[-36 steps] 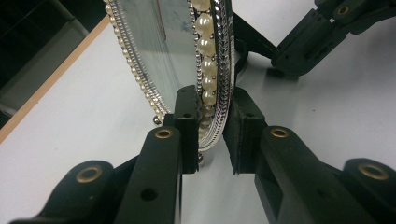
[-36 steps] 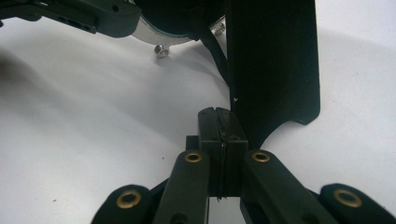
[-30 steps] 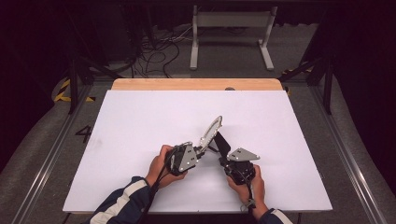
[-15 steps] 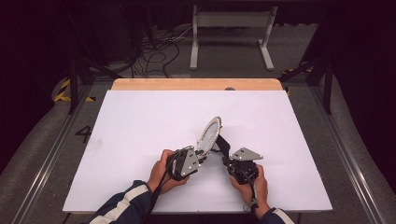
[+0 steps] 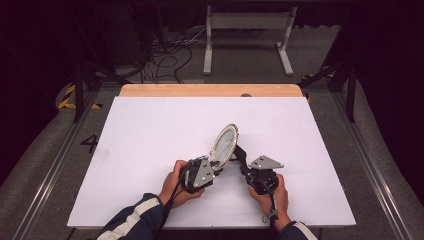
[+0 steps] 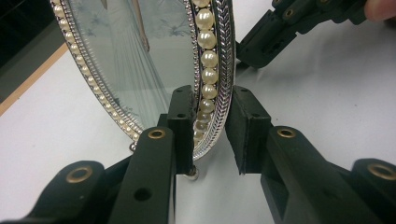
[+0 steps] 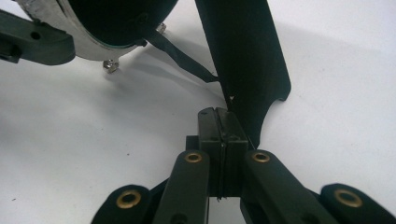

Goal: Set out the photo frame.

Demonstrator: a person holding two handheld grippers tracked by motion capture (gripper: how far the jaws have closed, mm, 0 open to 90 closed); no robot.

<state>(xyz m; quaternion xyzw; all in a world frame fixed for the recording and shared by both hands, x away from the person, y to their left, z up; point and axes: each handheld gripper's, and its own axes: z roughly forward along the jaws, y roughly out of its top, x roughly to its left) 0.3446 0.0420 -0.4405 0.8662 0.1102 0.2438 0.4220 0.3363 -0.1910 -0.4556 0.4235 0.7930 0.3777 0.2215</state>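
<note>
Your left gripper (image 6: pixel 210 135) sits w/ its jaws straddling the bottom rim of the oval pearl-edged frame (image 5: pixel 224 143); they've just been opening, one pad near the glass, the other clear of the rim. The frame stands tilted near the middle of the white table (image 5: pixel 150 130), btwn both hands. Your right gripper (image 7: pixel 218 122) is fully closed, jaws pressed together beside the frame's black back stand (image 7: pixel 243 65).

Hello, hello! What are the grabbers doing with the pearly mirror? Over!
Left gripper astride the mirror rim, jaws just been opening. Right gripper shut, at the black stand. Mirror tilted, feet on the table. Nothing in the way.
</note>
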